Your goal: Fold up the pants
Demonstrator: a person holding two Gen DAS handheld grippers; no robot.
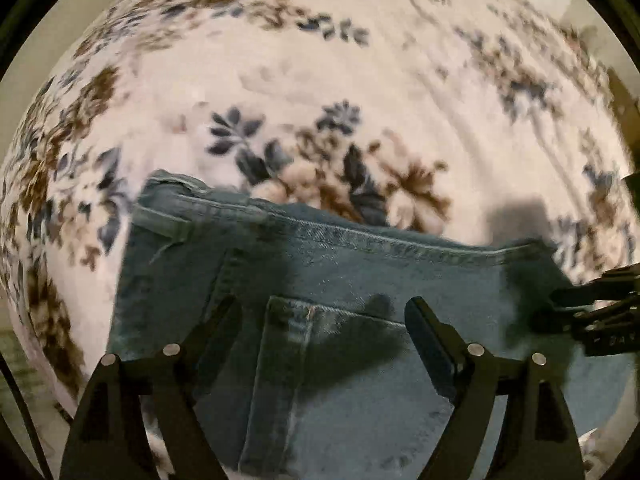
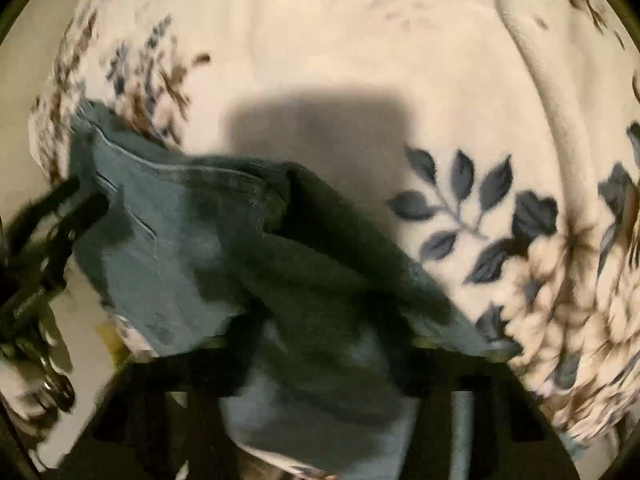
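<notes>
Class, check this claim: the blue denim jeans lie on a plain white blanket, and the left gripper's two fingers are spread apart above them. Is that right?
Not quite. The blanket is not plain: it is cream fleece printed with blue and brown flowers, as the left wrist view shows. The blue denim jeans do lie on it, and the left gripper is spread apart above them.

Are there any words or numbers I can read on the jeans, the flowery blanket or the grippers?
Right gripper: pale lettering on its black body in the left wrist view, too small and blurred to read.
Left gripper: a strip of lettering on its side in the right wrist view, also too blurred to read.
Jeans: no tag or words showing.
Blanket: only flowers and leaves, no writing.
</notes>
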